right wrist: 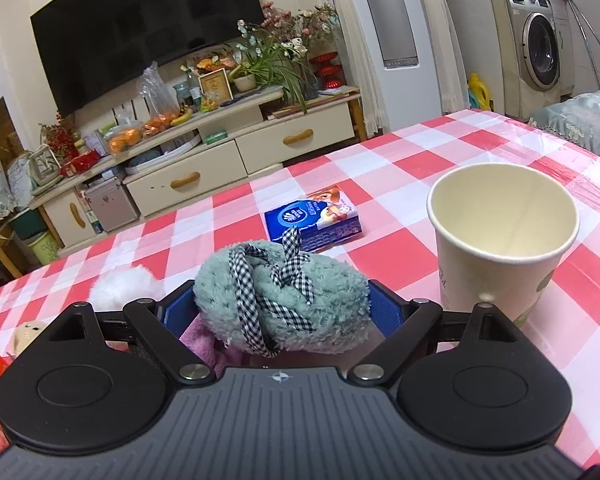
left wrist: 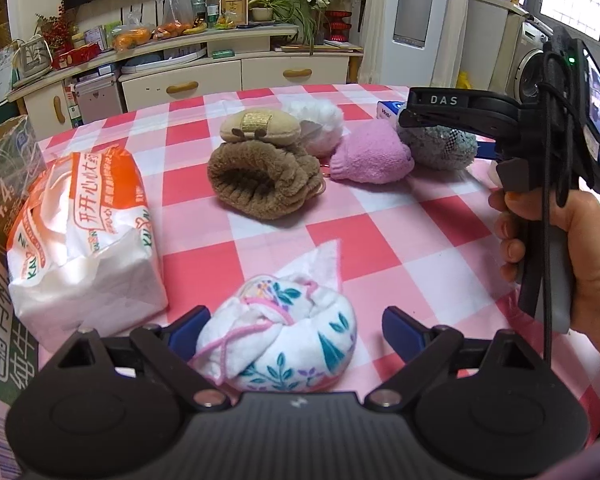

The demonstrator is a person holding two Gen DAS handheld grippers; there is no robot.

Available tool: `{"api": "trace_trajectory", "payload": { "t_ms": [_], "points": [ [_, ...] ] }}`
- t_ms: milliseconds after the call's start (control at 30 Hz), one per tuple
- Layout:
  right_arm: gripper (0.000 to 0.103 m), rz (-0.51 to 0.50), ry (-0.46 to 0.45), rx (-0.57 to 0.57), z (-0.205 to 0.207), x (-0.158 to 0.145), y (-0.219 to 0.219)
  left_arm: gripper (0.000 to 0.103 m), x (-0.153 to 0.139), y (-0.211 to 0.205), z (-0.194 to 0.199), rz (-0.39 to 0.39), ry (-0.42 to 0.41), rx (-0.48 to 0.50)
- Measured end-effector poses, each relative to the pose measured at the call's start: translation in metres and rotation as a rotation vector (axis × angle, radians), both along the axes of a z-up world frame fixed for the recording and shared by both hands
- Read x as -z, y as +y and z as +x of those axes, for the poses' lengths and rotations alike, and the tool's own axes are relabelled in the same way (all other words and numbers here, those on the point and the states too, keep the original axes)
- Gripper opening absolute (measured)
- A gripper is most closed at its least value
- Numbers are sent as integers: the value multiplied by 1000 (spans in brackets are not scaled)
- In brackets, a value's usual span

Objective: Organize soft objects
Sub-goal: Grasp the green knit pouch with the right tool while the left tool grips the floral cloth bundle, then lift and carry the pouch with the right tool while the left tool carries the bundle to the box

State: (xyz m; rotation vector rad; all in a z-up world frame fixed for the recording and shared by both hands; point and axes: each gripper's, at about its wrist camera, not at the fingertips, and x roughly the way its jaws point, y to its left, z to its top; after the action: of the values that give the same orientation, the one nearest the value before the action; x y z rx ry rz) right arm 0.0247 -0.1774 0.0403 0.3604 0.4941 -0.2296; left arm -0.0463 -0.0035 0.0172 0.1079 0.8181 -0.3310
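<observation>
Checked table (left wrist: 420, 216) holds scattered soft things, mid-frame; sorting barely begun. Left gripper (left wrist: 296, 328) gapes around floral pouch (left wrist: 284, 344); right gripper (right wrist: 278, 312) seemingly clamps green puff (right wrist: 284, 296).

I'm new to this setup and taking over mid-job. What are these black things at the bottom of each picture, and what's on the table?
They are hand-held grippers, each with a camera looking along its fingers. In the left camera's picture, the left gripper stands open around a flowered cloth bundle; a tissue pack, brown muff and pink sock lie on the checked tablecloth. The right camera shows the right gripper closing around a green fluffy pouch, beside a paper cup.
</observation>
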Motion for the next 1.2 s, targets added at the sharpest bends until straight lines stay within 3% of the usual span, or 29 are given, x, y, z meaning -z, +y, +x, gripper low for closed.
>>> {"api": "trace_trajectory", "payload": {
  "t_ms": [167,333,433,633,900,1200],
  "points": [
    [103,-14,1,2,0,0,1,75,4,1,7,-1,35,-12],
    [102,-26,-2,-6,0,0,4,74,4,-3,11,-18,50,5],
    [90,-46,-11,-20,-2,0,6,74,3,-5,11,-35,61,12],
    [82,-64,-26,-51,-6,0,5,73,1,-7,11,-73,78,6],
    [79,3,-17,-105,-21,-2,6,73,-5,0,14,-135,86,-41],
    [79,56,30,-267,-37,-2,29,73,-11,13,4,-159,74,-62]
  ]
}}
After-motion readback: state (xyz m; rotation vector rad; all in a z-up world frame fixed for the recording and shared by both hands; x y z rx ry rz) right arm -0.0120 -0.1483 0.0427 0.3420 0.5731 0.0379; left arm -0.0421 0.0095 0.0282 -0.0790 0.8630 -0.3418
